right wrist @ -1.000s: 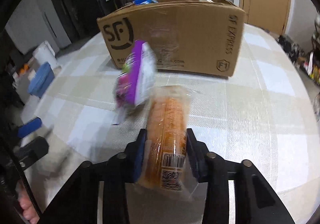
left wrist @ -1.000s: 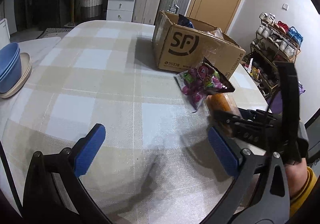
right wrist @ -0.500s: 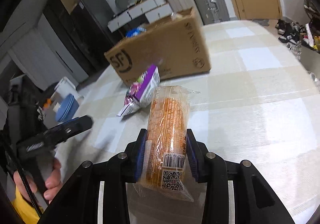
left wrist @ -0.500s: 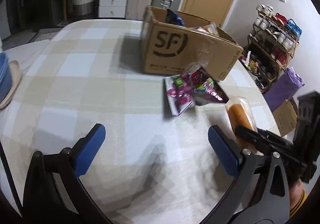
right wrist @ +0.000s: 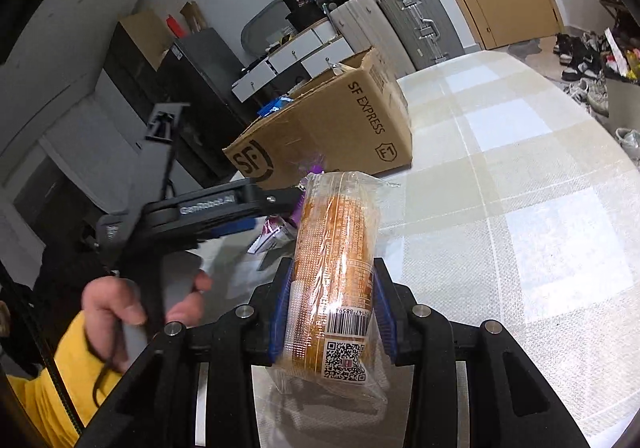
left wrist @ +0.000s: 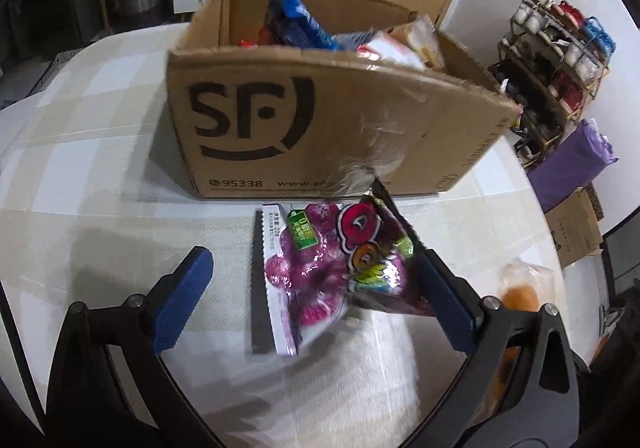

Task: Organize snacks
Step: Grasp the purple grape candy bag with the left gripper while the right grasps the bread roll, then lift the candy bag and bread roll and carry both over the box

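Left tool [left wrist: 316,294], fingers apart, straddling purple candy bag [left wrist: 328,272] lying on counter [left wrist: 100,175] before cardboard box [left wrist: 320,127]; right tool [right wrist: 331,312] clamped on orange snack pack [right wrist: 336,248]; advice: close squarely mid-bag, avoid crushing.

Both black plastic grippers, left [left wrist: 316,300] and right [right wrist: 331,314], carry blue ribbed pads and silver screw heads. At nine o'clock in the right view, a bare-skinned hand [right wrist: 132,304] shows a yellow sleeve [right wrist: 60,380].
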